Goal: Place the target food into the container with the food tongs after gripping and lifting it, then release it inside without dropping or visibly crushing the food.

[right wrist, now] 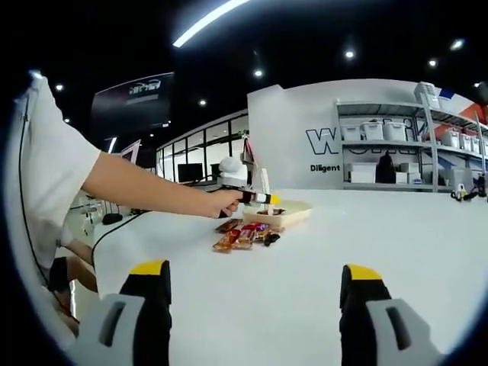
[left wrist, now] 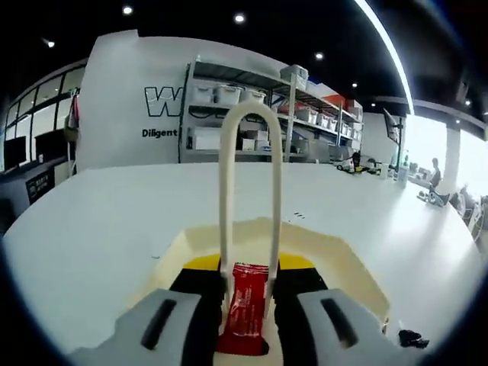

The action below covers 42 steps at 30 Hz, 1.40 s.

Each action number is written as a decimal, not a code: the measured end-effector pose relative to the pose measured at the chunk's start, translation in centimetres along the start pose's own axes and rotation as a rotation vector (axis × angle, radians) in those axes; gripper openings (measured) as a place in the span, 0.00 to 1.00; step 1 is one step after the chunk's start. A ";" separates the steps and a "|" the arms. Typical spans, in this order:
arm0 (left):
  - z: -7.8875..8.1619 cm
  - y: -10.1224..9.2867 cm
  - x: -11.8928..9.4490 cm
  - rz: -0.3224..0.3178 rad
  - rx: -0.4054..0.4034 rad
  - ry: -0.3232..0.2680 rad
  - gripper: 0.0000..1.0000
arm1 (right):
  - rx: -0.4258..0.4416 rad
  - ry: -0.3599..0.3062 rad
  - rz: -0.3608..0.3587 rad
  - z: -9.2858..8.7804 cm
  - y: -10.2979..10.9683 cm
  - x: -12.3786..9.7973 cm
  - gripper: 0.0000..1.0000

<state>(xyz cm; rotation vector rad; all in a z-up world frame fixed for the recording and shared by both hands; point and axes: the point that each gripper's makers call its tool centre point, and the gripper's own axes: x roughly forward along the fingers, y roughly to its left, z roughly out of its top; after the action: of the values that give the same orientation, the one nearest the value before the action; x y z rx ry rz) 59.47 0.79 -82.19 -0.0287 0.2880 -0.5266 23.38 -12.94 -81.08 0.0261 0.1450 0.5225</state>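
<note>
White table [left wrist: 99, 221], left gripper [left wrist: 248, 320] jaws clamping tongs [left wrist: 248, 191] pinching red snack [left wrist: 248, 305] over container [left wrist: 335, 255], right gripper [right wrist: 255, 293] jaws wide.

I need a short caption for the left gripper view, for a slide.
Left gripper holding cream tongs upright over a cream container, a red packet below.

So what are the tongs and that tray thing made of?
The tongs look like smooth cream plastic: one bent glossy loop, though coated metal is possible. The container looks like matte pale plastic or foam, with thin walls; the left claw is shut on the tongs.
</note>
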 end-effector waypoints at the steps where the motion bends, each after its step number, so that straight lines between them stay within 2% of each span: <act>1: 0.1 0.1 0.1 0.000 -0.004 0.002 0.23 | -0.001 0.005 0.000 -0.1 -0.1 0.0 0.91; 11: 0.4 0.4 1.3 -0.012 0.034 0.010 0.23 | -0.007 0.031 -0.001 -0.6 -0.3 0.6 0.90; 16: 0.5 0.6 1.7 -0.015 0.050 0.022 0.23 | 0.027 0.025 0.012 -0.6 0.1 0.7 0.94; 19: 0.6 1.2 1.9 0.010 0.087 0.025 0.25 | 0.026 0.028 0.013 -0.7 0.2 0.9 0.96; 23: 0.6 1.1 2.0 -0.010 0.098 0.020 0.26 | 0.011 0.044 0.016 -1.0 0.3 0.9 0.96; 29: 1.3 1.3 1.9 -0.014 0.112 -0.012 0.26 | 0.027 0.049 0.015 -1.2 0.3 0.9 0.96; 33: 2.2 1.3 1.7 -0.030 0.078 -0.044 0.25 | 0.024 0.058 0.014 -1.5 0.4 0.9 0.95; 36: 2.7 1.1 1.6 -0.035 0.082 -0.055 0.25 | 0.020 0.057 0.016 -1.4 0.5 0.9 0.95; 42: 3.8 0.1 0.1 -0.071 0.071 -0.084 0.26 | 0.016 0.049 0.023 -1.1 0.8 0.9 0.94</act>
<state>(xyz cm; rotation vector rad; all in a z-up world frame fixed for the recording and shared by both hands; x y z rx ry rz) 60.68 0.68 -78.53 0.0083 0.1867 -0.6041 23.61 -11.78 -82.21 0.0311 0.1971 0.5448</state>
